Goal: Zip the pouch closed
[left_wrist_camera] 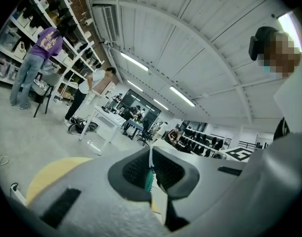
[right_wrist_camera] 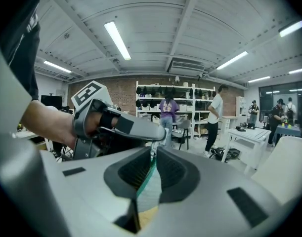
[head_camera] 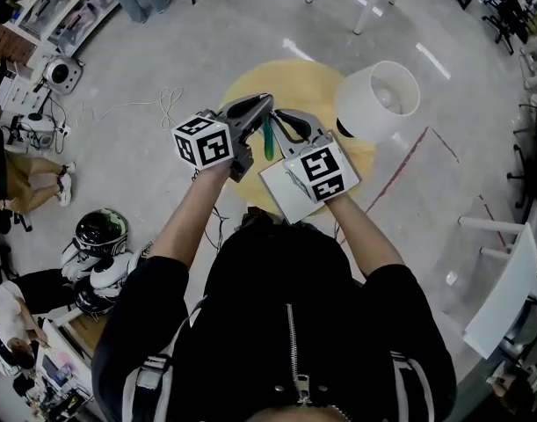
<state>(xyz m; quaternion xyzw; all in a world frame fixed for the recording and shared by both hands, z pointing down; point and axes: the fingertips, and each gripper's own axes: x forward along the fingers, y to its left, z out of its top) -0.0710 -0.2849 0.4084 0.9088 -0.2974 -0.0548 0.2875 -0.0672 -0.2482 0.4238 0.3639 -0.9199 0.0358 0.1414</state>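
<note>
You've got the pouch (head_camera: 268, 139) off the bench (head_camera: 294, 82), hanging edge-on between both tools, approx. over the bench's near half.

Left gripper (left_wrist_camera: 150, 169): fingers nearly together, pinching a thin green edge w/ a white strip at its top. That strip is prob. the zip pull or tape, but I can't confirm.

Right gripper (right_wrist_camera: 151, 162): fingers narrow too, clamped on the pouch's green fabric. From the right gripper view, your left tool's tips sit just past the right fingers, on the same edge.

Progress, as a judgement: both grips are set, so you're at the pull stage, w/ one side anchoring and the other on the slider. No view shows the zip teeth, so I can't tell how much is closed vs. open. What's left is to run the slider to the end, check it's seated, then set the pouch down.

Containers:
- The pouch looks flat and slim, w/ no bulge. Its contents aren't visible.
- The white cylindrical tub (head_camera: 356, 112) stands at the bench's far right edge, apart from the pouch. Its top is open and the inside is pale. It looks empty, but I can't be sure.
</note>
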